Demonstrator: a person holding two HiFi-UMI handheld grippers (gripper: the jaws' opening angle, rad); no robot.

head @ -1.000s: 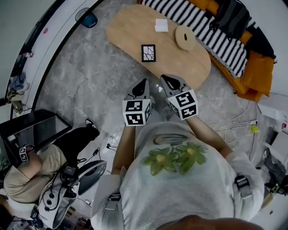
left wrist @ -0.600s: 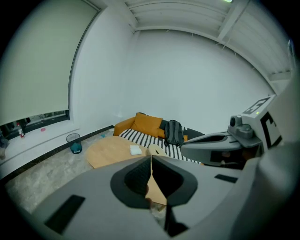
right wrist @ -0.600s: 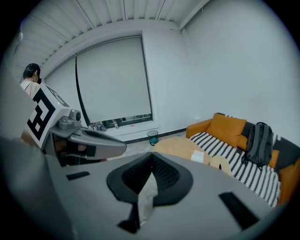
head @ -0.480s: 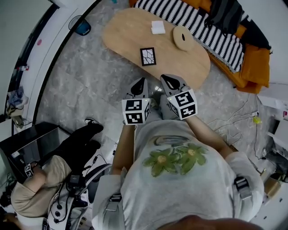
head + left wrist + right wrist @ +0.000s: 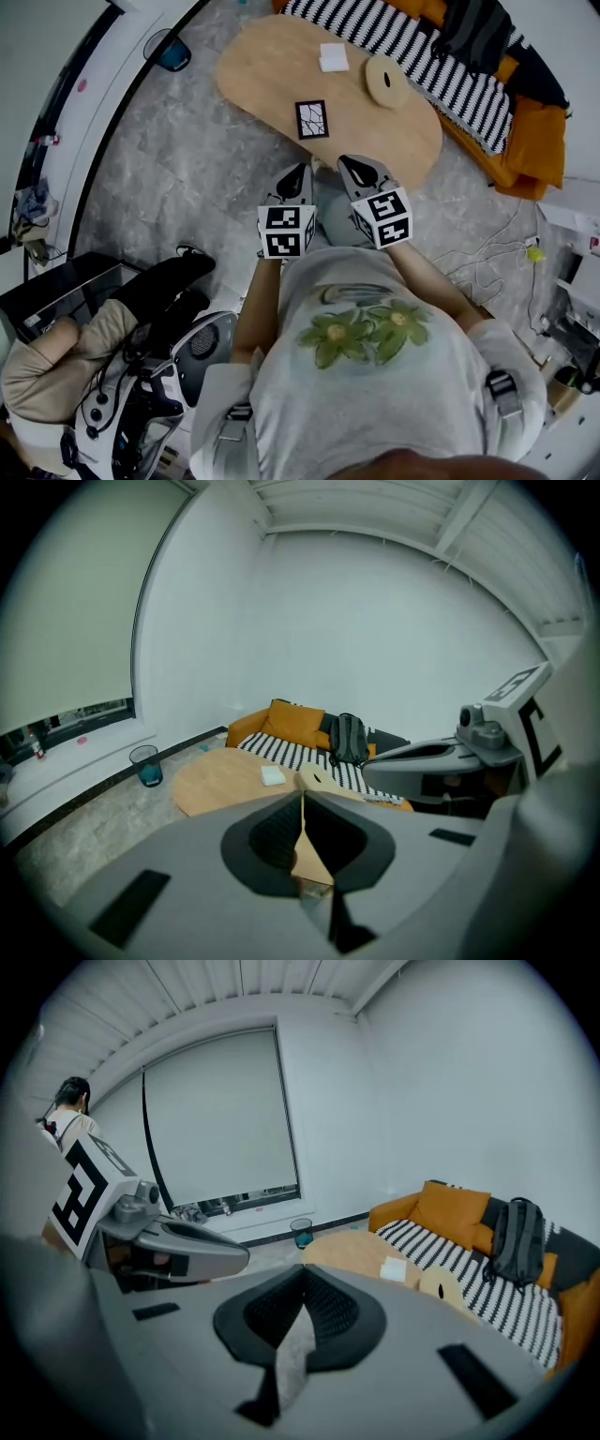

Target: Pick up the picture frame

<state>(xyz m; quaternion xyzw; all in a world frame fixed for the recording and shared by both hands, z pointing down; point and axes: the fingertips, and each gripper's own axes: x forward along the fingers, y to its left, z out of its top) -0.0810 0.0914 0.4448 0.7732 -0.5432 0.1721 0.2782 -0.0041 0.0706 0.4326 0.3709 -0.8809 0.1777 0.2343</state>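
A small black picture frame [image 5: 311, 119] with a white cracked-pattern print lies flat on the oval wooden table [image 5: 272, 66], near its front edge. My left gripper [image 5: 297, 173] and right gripper [image 5: 354, 167] hover side by side just short of the table's near edge, both shut with nothing in them. The frame lies a short way beyond them, untouched. In the left gripper view the left gripper [image 5: 302, 797] has its jaws pressed together, and the table [image 5: 225, 780] shows ahead. In the right gripper view the right gripper [image 5: 303, 1274] is shut too; the frame is hidden in both gripper views.
On the table lie a white square pad [image 5: 334, 57] and a round wooden disc [image 5: 385, 81]. A striped and orange sofa [image 5: 469, 84] with a dark backpack [image 5: 478, 33] stands behind. A blue-green bin [image 5: 172, 52] sits at the window wall. A seated person [image 5: 56, 356] is at lower left.
Both grippers have crept slightly forward and down toward the table. The seated person at lower left has shifted. Both grippers stay shut.
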